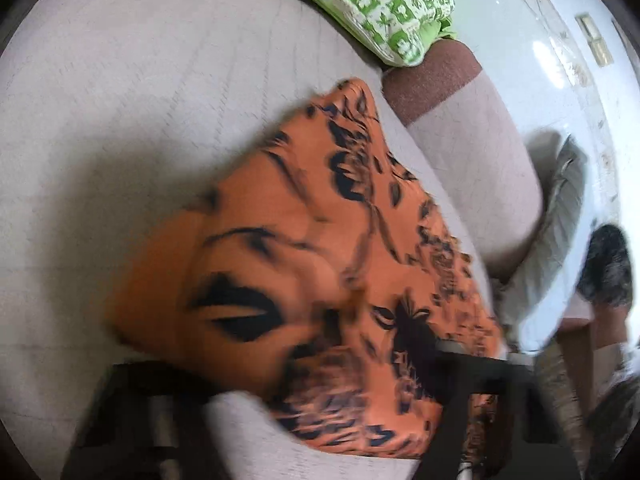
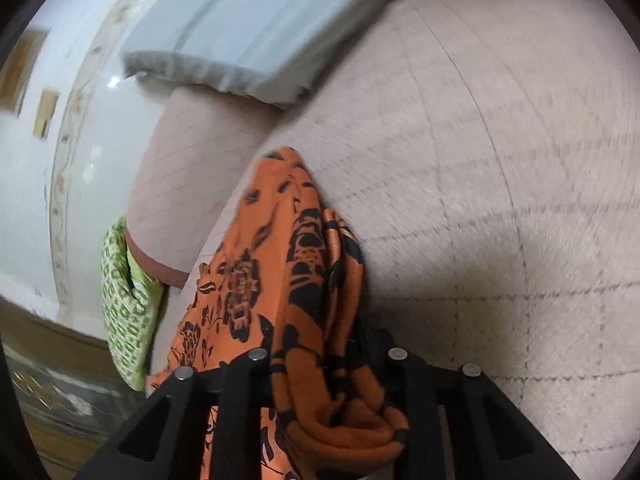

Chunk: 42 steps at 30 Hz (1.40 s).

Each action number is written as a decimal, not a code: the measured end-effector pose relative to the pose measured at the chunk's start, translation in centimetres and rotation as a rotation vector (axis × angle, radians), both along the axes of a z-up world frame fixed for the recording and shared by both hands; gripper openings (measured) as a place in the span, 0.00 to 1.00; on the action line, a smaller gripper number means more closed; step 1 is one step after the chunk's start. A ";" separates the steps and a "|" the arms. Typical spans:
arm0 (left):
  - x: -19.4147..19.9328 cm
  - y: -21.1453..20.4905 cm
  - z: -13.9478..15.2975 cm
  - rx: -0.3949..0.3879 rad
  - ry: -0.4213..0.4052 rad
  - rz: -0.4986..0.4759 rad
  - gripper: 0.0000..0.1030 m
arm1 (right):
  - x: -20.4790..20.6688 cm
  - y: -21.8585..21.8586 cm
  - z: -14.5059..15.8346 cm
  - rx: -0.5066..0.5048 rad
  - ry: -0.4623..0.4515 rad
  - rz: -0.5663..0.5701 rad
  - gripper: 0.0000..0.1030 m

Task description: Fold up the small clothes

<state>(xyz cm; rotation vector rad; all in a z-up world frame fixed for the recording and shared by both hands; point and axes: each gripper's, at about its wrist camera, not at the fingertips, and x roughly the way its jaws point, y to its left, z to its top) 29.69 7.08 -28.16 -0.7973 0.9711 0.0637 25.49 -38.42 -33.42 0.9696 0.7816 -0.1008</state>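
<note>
Folding is only partly under way: the orange, black-patterned thin fabric garment (image 2: 304, 280) is lying bunched and creased on the pale beige quilted cushion (image 2: 500, 200), no neat fold showing yet. The right tool (image 2: 324, 364) is pinching a gathered edge of it between nearly closed jaws. The left tool (image 1: 360, 408) is blurred at the cloth's near edge, and I cannot tell whether it is gripping. By my judgement, smoothing and all the real folds are still remaining.
</note>
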 end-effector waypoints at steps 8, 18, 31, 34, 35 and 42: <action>-0.4 0.0 0.7 0.053 -0.044 -0.033 0.22 | -2.2 2.8 4.2 -0.191 -0.099 0.049 0.20; -2.0 -0.8 2.8 0.127 -0.121 -0.086 0.17 | -5.4 2.7 5.2 -0.231 -0.108 0.077 0.19; -4.5 -0.4 1.4 0.120 -0.053 -0.150 0.21 | -9.2 0.4 4.8 -0.172 -0.041 0.095 0.20; -3.4 1.0 -1.2 0.022 0.038 -0.101 0.43 | -8.3 -1.1 2.0 -0.066 0.103 0.088 0.24; -3.7 1.3 -1.3 -0.008 0.030 -0.080 0.44 | -8.2 -1.9 1.2 -0.001 0.134 0.080 0.24; -3.1 1.8 -0.8 -0.050 -0.005 -0.041 0.47 | -13.4 -8.4 6.3 -0.031 0.004 -0.345 0.25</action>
